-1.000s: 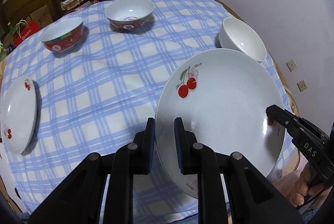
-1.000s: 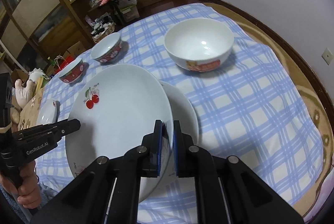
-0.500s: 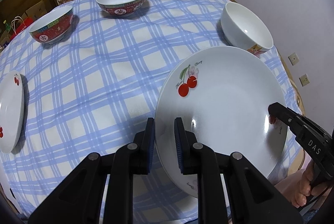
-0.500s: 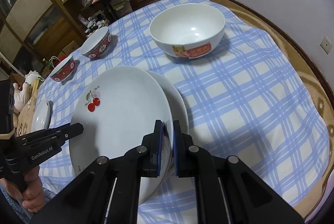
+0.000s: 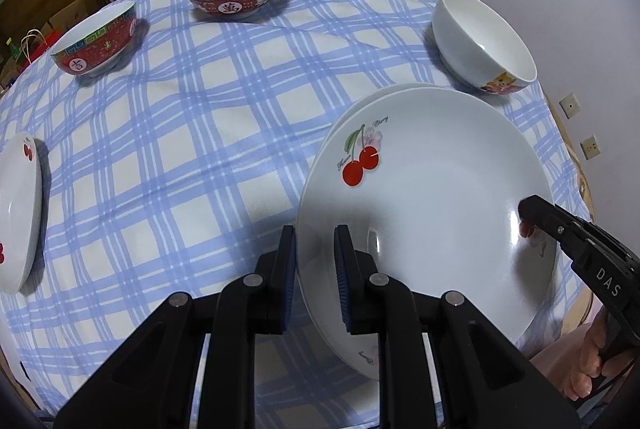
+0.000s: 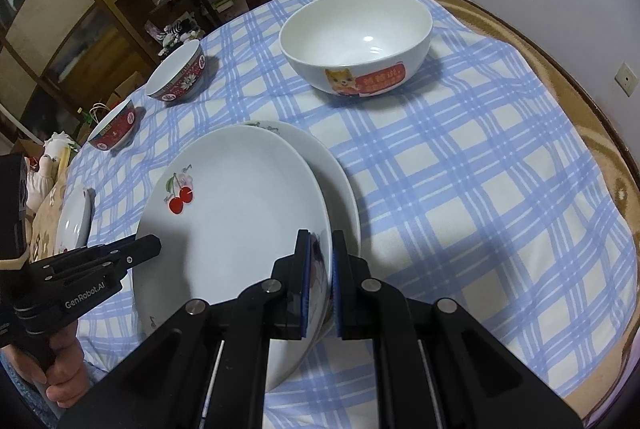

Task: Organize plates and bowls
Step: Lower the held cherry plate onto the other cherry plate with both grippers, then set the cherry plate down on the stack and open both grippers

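On the round table with the blue checked cloth (image 6: 500, 165), the cherry plate (image 5: 432, 189) is just above a second plate (image 6: 340, 185), nearly stacked. The left gripper (image 5: 316, 277) and right gripper (image 6: 320, 285) each pinch its rim. Next, I think: set it flat and centred, then release.

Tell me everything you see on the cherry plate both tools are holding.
The cherry plate is round, white and glossy, apparently ceramic, with a red cherry motif and small script near its rim. The left tool clamps one edge and the right tool clamps the opposite edge. It sits tilted over a second white plate lying on the checked tablecloth, offset so that plate's far rim shows. Whether the two plates touch is unclear.
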The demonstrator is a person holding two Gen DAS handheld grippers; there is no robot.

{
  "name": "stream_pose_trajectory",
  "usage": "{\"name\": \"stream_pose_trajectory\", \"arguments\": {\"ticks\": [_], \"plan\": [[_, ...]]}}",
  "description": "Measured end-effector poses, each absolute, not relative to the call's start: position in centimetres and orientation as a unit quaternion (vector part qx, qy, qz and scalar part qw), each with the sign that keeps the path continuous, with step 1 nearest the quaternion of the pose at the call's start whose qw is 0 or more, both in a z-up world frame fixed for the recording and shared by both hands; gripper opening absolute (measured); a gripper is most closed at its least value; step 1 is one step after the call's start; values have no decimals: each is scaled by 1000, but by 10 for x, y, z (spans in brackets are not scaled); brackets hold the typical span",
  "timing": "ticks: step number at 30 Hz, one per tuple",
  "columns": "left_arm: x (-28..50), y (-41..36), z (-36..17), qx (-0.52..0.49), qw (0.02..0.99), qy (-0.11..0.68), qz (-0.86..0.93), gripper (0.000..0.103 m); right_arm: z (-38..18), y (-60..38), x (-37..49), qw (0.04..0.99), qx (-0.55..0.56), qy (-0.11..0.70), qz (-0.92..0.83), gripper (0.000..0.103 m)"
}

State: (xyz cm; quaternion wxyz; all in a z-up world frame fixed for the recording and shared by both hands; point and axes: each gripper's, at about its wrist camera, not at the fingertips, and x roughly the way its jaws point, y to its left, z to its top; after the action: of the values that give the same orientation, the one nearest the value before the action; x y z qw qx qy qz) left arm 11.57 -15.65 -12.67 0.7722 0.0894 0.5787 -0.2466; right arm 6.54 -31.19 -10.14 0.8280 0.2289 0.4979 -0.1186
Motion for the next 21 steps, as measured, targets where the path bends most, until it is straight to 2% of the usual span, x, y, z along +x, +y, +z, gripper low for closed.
{"name": "stream_pose_trajectory", "arguments": {"ticks": [21], "plan": [[116, -163, -137, 105, 768, 581, -248, 18, -107, -310, 69, 824, 212, 505, -143, 10]]}}
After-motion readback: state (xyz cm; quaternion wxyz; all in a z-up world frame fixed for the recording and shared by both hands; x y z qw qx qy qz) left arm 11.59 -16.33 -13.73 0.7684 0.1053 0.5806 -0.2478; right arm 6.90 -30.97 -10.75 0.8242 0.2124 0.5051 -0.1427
